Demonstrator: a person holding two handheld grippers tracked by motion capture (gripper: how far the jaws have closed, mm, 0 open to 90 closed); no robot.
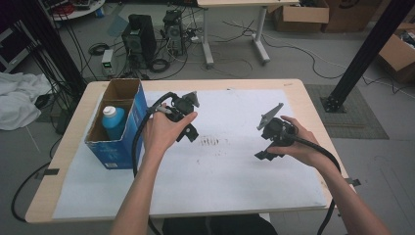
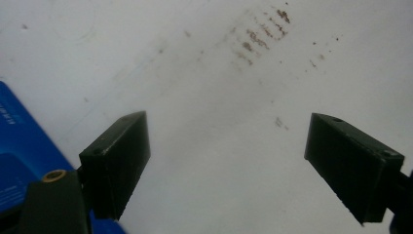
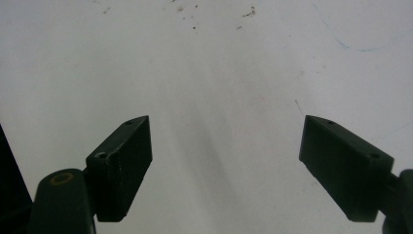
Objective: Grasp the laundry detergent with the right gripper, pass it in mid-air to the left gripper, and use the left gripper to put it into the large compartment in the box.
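A person's left hand holds my left gripper just right of a blue cardboard box; its jaws point down at the white sheet. In the left gripper view my left gripper is open with only the sheet between its jaws, and the blue box shows at the lower left. A blue bottle with a white cap stands inside the box. My right gripper hovers over the right part of the sheet. Its own view shows my right gripper open and empty above bare white paper.
A white sheet covers most of the wooden table. Brown smudges mark the sheet between the two grippers. Black cables trail from each gripper toward the front edge. Beyond the table are computer towers, boxes and cables on the floor.
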